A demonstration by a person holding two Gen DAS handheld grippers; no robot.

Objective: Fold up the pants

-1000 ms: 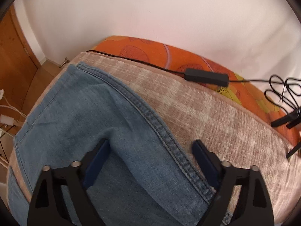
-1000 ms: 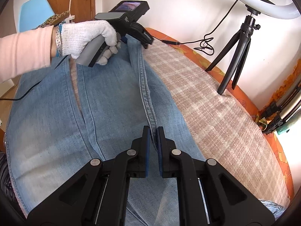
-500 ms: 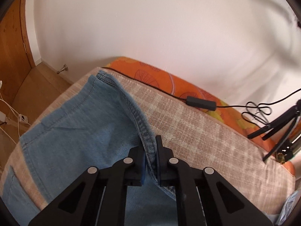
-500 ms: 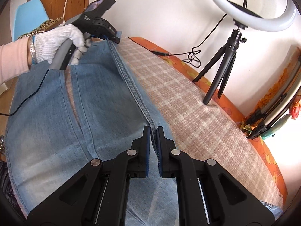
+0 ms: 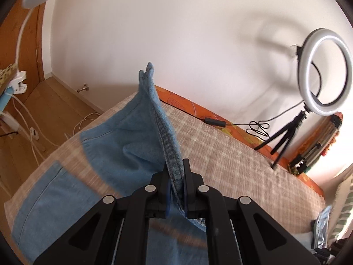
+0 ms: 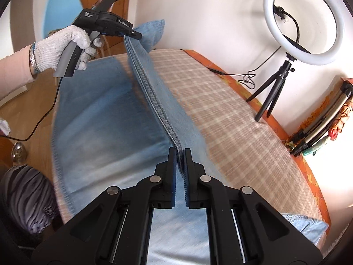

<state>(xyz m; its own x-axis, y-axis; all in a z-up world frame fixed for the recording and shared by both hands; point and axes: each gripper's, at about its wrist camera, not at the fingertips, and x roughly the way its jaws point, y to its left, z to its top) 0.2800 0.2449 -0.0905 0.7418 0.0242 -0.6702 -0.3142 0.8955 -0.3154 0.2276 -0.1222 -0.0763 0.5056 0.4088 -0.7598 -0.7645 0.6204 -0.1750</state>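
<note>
Left wrist view: the left claw (image 5: 176, 176) sits at lower centre, its jaws closed on the thick seam of the pants (image 5: 123, 137). From the jaws a ridge of denim rises toward the frame's middle, ending in a small peak against the white wall. More denim lies on the checked bed (image 5: 231, 154) at lower left. A ring light (image 5: 324, 70) stands on its tripod at upper right.

Right wrist view: the right claw (image 6: 180, 161) at lower centre pinches the same seam, which runs taut toward the upper left, up to the left claw (image 6: 136, 35) held by a gloved hand (image 6: 64, 46). Pants (image 6: 106, 128) hang blurred to the left of the seam, over the bed (image 6: 231, 114).
</note>
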